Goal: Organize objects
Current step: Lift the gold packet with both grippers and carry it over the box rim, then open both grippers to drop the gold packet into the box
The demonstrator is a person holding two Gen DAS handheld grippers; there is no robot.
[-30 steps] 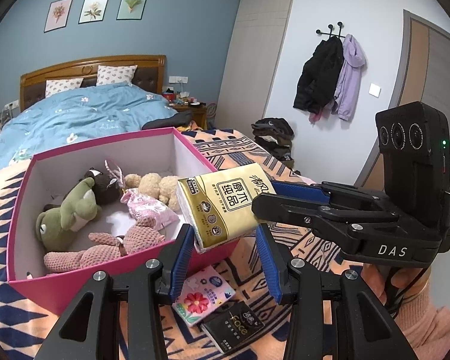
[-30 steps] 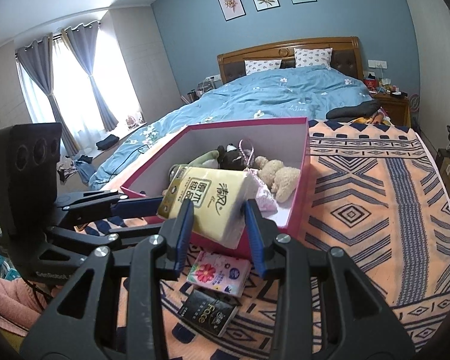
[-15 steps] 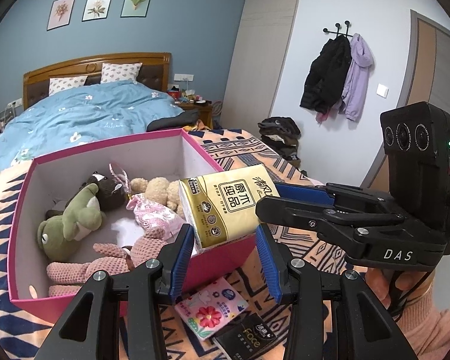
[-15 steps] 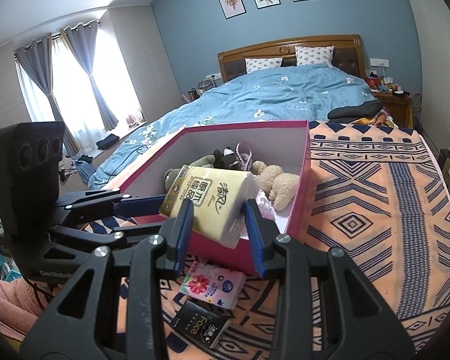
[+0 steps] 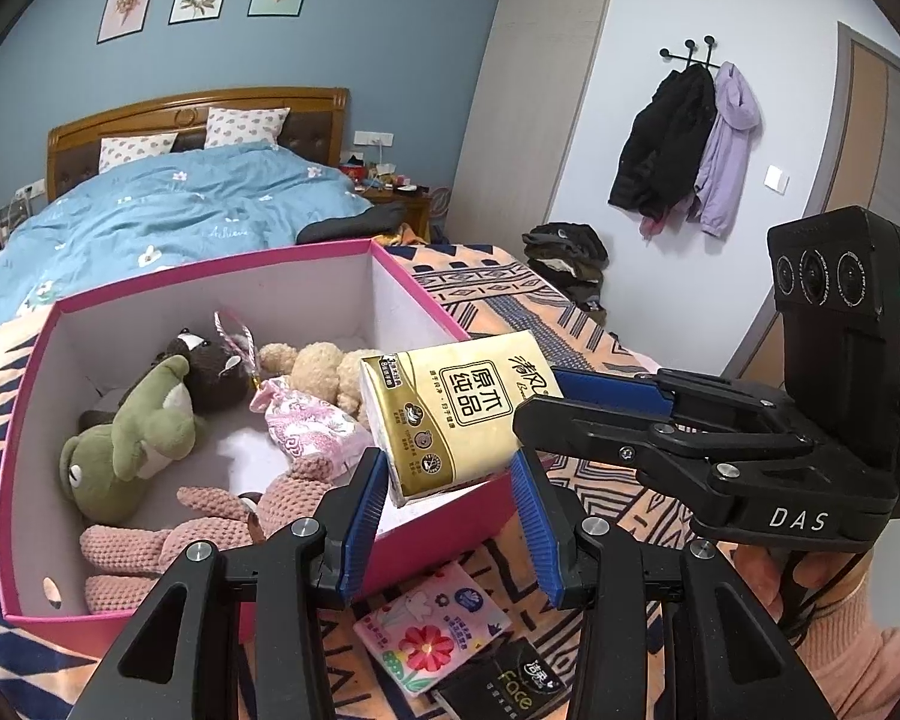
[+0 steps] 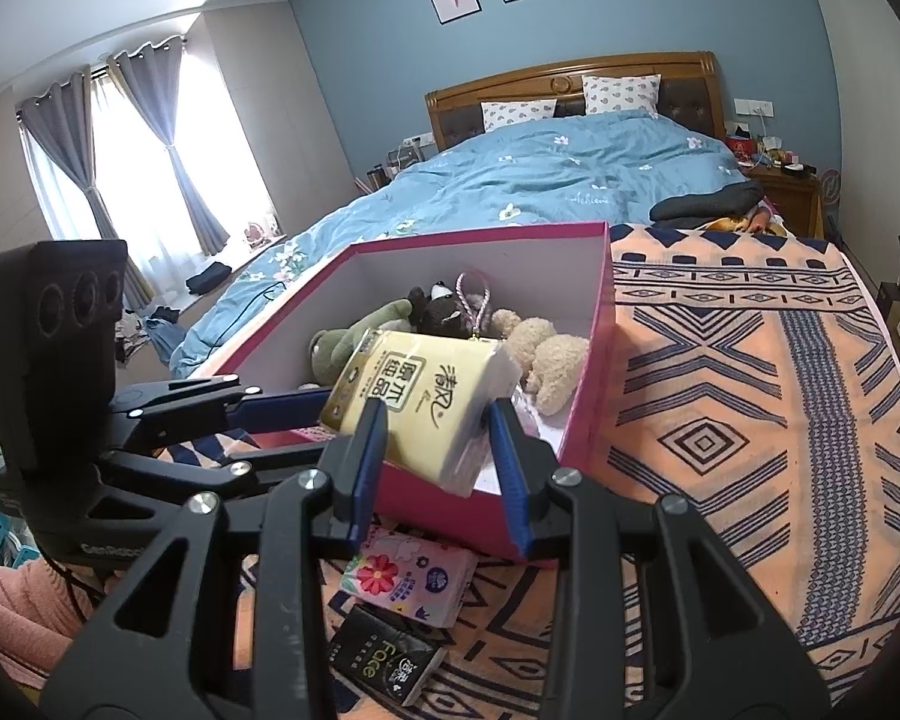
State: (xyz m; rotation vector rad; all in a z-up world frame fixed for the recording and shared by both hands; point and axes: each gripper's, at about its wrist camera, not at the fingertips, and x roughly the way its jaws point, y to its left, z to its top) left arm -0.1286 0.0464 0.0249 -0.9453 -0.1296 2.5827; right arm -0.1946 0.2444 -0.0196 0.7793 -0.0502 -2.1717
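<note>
**Gold tissue pack held over the corner of the pink box**

The right hand-held gripper [image 6: 437, 444] is clamped on the gold tissue pack [image 6: 417, 402], its blue pads pressing the pack's two sides. The pack hangs tilted above the near corner of the pink box [image 6: 607, 324], partly over the rim, which suggests it is being carried in to join the things already stored there. In the left wrist view the same pack [image 5: 459, 414] sits just ahead of the left hand-held gripper [image 5: 450, 516], whose fingers stand apart with nothing between them; it seems to wait near the box, perhaps for one of the packs lying outside.

The gold pack is a soft block wrapped in glossy film, and it gives a little under the pads, so a side grip holds it without slipping. The box is stiff card, pink outside and pale inside, with straight walls. Inside lie plush toys: a green frog [image 5: 129, 432], a dark brown bear [image 5: 210, 366], a tan bear [image 5: 318, 366] and a knitted pink rabbit [image 5: 204, 525], plus a crinkly pink patterned packet [image 5: 312, 429]. They fill the far and left parts, leaving bare floor by the near corner, the likely spot for the pack.

On the patterned orange blanket [image 6: 750, 420] in front of the box rest a flowered pink tissue pack [image 6: 408, 582] and a black tissue pack [image 6: 384, 663], both flat, soft and film-wrapped, not yet put away.
</note>
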